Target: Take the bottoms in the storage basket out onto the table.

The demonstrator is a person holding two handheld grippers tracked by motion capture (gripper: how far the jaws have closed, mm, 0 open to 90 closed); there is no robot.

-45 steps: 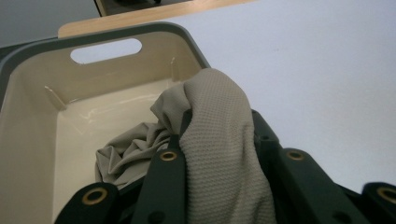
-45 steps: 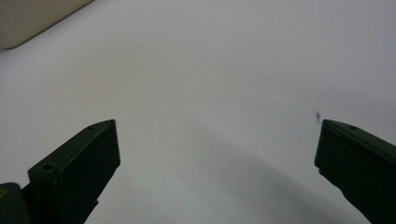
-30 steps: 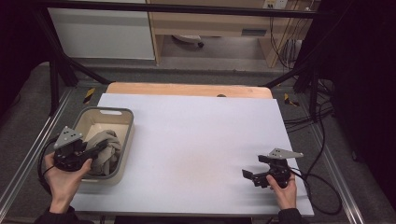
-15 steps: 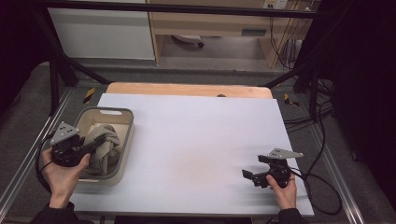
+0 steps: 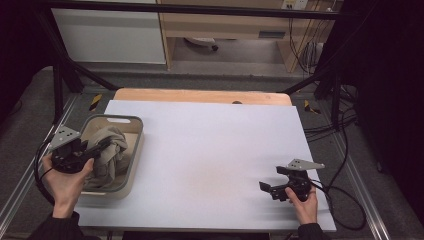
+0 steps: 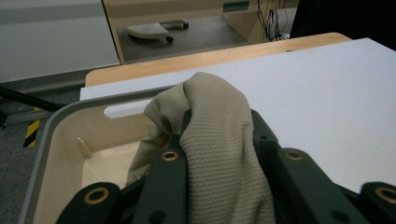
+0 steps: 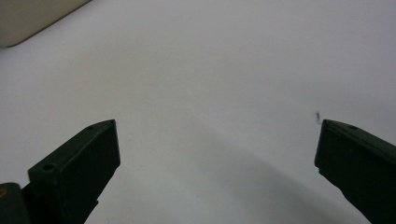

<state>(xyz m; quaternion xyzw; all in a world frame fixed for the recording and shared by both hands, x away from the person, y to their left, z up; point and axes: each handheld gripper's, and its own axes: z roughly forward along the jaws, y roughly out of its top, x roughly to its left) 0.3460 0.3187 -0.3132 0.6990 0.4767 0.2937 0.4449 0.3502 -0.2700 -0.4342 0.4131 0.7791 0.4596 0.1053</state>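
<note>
High view: one cloth (image 5: pixel 107 150), one basket (image 5: pixel 131 165), two tools.

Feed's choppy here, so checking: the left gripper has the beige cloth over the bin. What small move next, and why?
Probably lift the left gripper straight up: its jaws are shut on the cloth, and most of the cloth lies bunched inside the bin.
</note>
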